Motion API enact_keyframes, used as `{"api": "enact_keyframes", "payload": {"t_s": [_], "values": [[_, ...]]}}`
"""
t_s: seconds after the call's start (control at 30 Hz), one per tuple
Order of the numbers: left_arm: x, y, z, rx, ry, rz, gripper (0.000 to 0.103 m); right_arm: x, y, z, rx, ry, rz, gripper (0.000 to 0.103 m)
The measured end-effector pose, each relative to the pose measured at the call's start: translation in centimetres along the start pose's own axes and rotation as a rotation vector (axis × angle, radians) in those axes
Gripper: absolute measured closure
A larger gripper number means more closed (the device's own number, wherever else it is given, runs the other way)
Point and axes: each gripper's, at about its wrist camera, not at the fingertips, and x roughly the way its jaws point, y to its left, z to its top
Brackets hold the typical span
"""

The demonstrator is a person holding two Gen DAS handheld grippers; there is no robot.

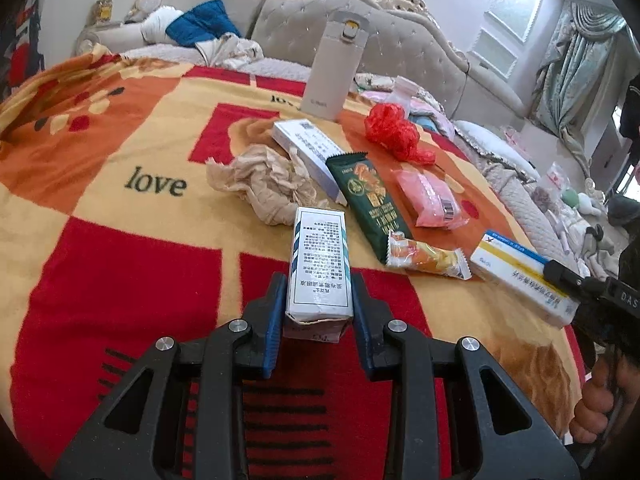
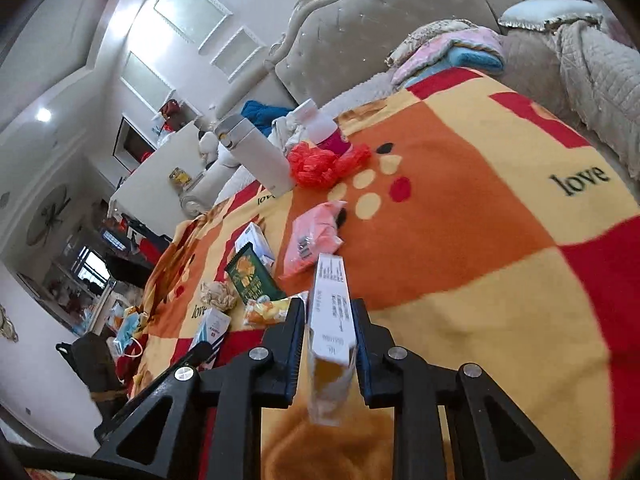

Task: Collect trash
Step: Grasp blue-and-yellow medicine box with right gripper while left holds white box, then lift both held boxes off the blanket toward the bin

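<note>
The left claw pinches a white printed carton at its near end, lifted over the blanket. The right claw is pressed onto a yellow-and-white box, gripped edge-up. To do this well, keep both grips firm and level (thin cartons slip or crush) while carrying them off. More trash lies at twelve to two o'clock of the left claw: crumpled tissue, green wrapper, orange snack packet, pink pack, red bag.
</note>
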Motion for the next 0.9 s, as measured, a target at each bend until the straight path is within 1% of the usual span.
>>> {"api": "enact_keyframes", "payload": {"t_s": [0.1, 0.13, 0.17, 0.23, 0.27, 0.3, 0.33, 0.37, 0.4, 0.43, 0.47, 0.53, 0.6, 0.63, 0.67, 0.77, 0.87, 0.9], "values": [[0.3, -0.1, 0.0, 0.006, 0.017, -0.003, 0.074, -0.1, -0.9, -0.1, 0.017, 0.038, -0.003, 0.079], [0.4, -0.1, 0.0, 0.008, 0.024, -0.002, 0.075, -0.2, -1.2, -0.1, 0.029, 0.051, -0.004, 0.071], [0.4, -0.1, 0.0, 0.005, 0.024, 0.001, 0.075, -0.3, -1.7, -0.1, 0.043, 0.060, -0.019, 0.060], [0.5, 0.0, 0.0, 0.000, 0.025, 0.002, 0.075, -1.1, -2.1, 0.0, 0.035, 0.039, -0.068, 0.052], [0.4, 0.0, 0.0, -0.001, 0.025, 0.004, 0.075, -1.4, -2.1, 0.1, 0.014, 0.022, -0.097, 0.052], [0.4, -0.1, -0.1, -0.002, 0.023, 0.004, 0.075, -1.5, -1.7, 0.3, -0.018, 0.014, -0.108, 0.051], [0.4, -0.1, -0.1, -0.002, 0.024, 0.003, 0.075, -1.4, -1.5, 0.3, -0.047, 0.014, -0.110, 0.048], [0.4, 0.0, -0.1, -0.002, 0.024, 0.002, 0.075, -1.0, -0.8, 0.2, -0.090, 0.022, -0.116, 0.043], [0.3, -0.1, -0.1, -0.003, 0.025, 0.001, 0.075, -0.5, -0.3, 0.0, -0.128, 0.032, -0.127, 0.042], [0.3, 0.0, -0.1, -0.003, 0.026, 0.000, 0.075, 0.4, 0.7, -0.3, -0.198, 0.056, -0.144, 0.040], [0.3, 0.0, -0.1, -0.003, 0.027, 0.000, 0.075, 1.1, 1.2, -0.5, -0.241, 0.071, -0.164, 0.040], [0.4, 0.0, 0.0, -0.002, 0.032, 0.001, 0.075, 3.2, 2.4, -1.4, -0.347, 0.131, -0.231, 0.040], [0.6, 0.0, 0.0, -0.004, 0.043, 0.003, 0.075, 4.7, 3.0, -2.3, -0.412, 0.182, -0.288, 0.047], [0.7, 0.0, 0.0, -0.006, 0.051, 0.003, 0.074, 4.8, 3.1, -2.5, -0.428, 0.176, -0.314, 0.055], [0.8, 0.0, 0.0, -0.008, 0.056, 0.006, 0.074, 4.8, 3.0, -2.5, -0.432, 0.168, -0.319, 0.061], [0.9, -0.2, 0.0, 0.002, 0.064, 0.015, 0.073, 4.4, 2.4, -2.4, -0.401, 0.157, -0.303, 0.062], [1.3, -0.5, 0.2, 0.022, 0.075, 0.020, 0.066, 3.9, 2.2, -2.6, -0.399, 0.151, -0.294, 0.062], [1.5, -0.8, 0.4, 0.036, 0.082, 0.024, 0.060, 3.7, 2.2, -2.6, -0.397, 0.151, -0.287, 0.062]]}}
